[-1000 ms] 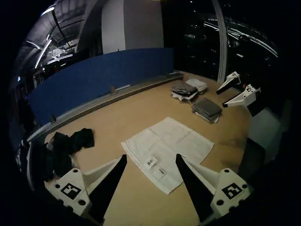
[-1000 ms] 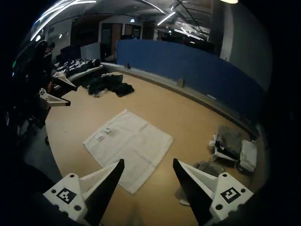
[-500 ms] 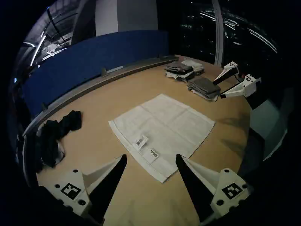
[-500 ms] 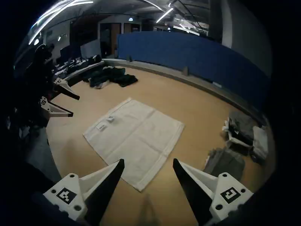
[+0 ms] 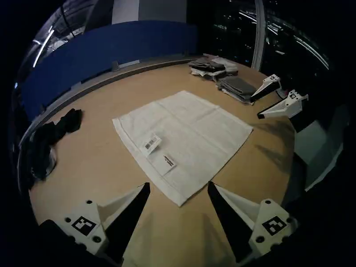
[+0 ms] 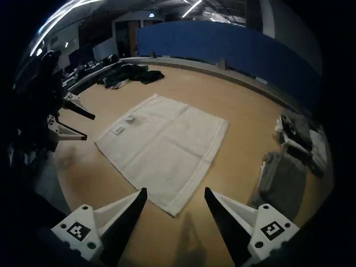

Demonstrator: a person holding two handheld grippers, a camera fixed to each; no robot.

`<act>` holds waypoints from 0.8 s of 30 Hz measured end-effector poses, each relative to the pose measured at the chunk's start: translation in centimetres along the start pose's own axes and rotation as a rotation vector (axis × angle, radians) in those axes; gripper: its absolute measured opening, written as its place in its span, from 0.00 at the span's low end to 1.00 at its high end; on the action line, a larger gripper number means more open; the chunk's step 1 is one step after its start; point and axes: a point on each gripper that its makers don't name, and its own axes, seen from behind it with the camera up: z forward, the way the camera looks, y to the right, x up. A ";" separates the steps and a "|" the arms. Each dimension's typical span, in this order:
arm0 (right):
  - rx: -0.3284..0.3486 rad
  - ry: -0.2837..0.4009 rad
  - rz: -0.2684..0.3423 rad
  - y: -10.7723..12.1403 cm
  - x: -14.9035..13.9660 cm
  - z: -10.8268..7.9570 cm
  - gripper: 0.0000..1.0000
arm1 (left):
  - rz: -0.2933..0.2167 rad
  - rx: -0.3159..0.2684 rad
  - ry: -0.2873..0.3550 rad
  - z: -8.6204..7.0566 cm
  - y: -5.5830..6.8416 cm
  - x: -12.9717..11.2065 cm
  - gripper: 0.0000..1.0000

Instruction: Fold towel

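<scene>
Left gripper view: hovering the left gripper [image 5: 178, 184], jaws spread, above a white towel [image 5: 187, 131] lying flat on the table [image 5: 95, 158], corner at 6 o'clock. Right gripper view: holding the right gripper [image 6: 174, 189] likewise spread, white towel [image 6: 164, 144] reaching centre to 6 o'clock. Probably handling soft, light, limp; pinching hemmed corners.

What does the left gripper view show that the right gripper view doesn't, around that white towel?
Left gripper view: the right gripper, open, farther off at right. Right gripper view: the left gripper, open, farther off at left. Both: the flat white cloth towel with two tags, folded grey towel stacks, a dark clothes heap, the blue partition wall.
</scene>
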 end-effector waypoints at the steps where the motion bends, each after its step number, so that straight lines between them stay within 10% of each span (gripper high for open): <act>1: 0.000 -0.003 0.005 0.0 -0.3 0.2 1.00 | 0.003 -0.003 -0.005 0.2 0.1 -0.2 0.97; 24: 0.010 -0.074 -0.013 -1.1 -4.8 2.5 0.90 | 0.017 -0.006 -0.066 1.9 0.8 -3.2 0.94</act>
